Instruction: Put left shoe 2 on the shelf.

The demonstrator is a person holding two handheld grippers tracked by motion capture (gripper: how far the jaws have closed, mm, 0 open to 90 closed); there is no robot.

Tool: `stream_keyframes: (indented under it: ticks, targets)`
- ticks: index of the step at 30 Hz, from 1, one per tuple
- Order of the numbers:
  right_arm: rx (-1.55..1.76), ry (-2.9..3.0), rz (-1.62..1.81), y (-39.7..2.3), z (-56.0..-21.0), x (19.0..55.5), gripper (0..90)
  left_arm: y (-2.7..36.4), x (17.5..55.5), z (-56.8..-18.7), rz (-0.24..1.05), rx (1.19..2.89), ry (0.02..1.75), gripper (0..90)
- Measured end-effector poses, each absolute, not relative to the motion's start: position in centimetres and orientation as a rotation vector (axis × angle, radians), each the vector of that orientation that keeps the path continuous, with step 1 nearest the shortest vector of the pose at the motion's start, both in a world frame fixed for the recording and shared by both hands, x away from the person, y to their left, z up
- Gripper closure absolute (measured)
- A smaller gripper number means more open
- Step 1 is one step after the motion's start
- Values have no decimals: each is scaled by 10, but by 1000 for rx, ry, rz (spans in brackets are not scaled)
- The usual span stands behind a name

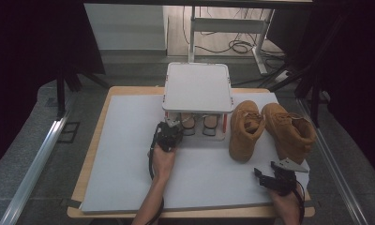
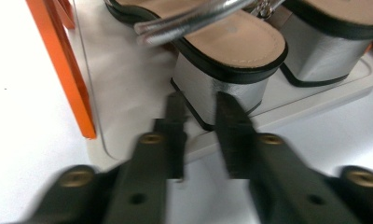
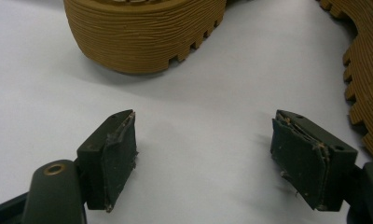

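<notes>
A pair of sandals with silver block heels stands on the lower tray (image 2: 128, 88) of a small rack (image 1: 198, 86). My left gripper (image 1: 169, 126) is at the tray's front edge. Its jaws (image 2: 201, 105) stand a narrow gap apart with nothing between them, their tips just short of the left sandal's heel (image 2: 222, 81). The second sandal (image 2: 324, 51) stands to its right. My right gripper (image 1: 266, 169) hovers wide open over the white mat at the front right (image 3: 204, 128). A tan boot's ribbed sole (image 3: 147, 32) lies ahead of it.
Two tan boots (image 1: 245, 129) (image 1: 291, 131) lie on their sides right of the rack. The second boot's tread (image 3: 366, 70) is close to my right jaw. An orange rack leg (image 2: 68, 70) stands left of the sandals. The white mat (image 1: 124, 164) covers the wooden table.
</notes>
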State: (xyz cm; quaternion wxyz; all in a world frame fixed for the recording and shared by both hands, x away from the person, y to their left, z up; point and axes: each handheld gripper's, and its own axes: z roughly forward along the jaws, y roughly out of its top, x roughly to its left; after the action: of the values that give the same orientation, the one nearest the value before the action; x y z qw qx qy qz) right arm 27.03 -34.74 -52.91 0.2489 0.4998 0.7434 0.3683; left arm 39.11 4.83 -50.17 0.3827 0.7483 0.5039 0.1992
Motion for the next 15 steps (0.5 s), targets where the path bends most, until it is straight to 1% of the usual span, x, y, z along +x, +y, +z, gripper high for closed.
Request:
stream_keyframes:
  ticks: [1, 2, 5, 11, 15]
  targets:
    - [1361, 2025, 1003, -347, -529, 270, 224, 50, 390, -500, 497, 1908, 1283, 667]
    - [1362, 2025, 1003, -347, -529, 270, 224, 51, 390, -499, 490, 1909, 1278, 597]
    - [1363, 2026, 1002, -347, -529, 270, 224, 52, 386, -497, 483, 1928, 1261, 504]
    - [1370, 2030, 994, -347, -528, 271, 222, 55, 379, -495, 476, 1974, 1239, 398]
    - [1374, 2033, 988, -346, -528, 272, 219, 60, 373, -496, 463, 1980, 1228, 348]
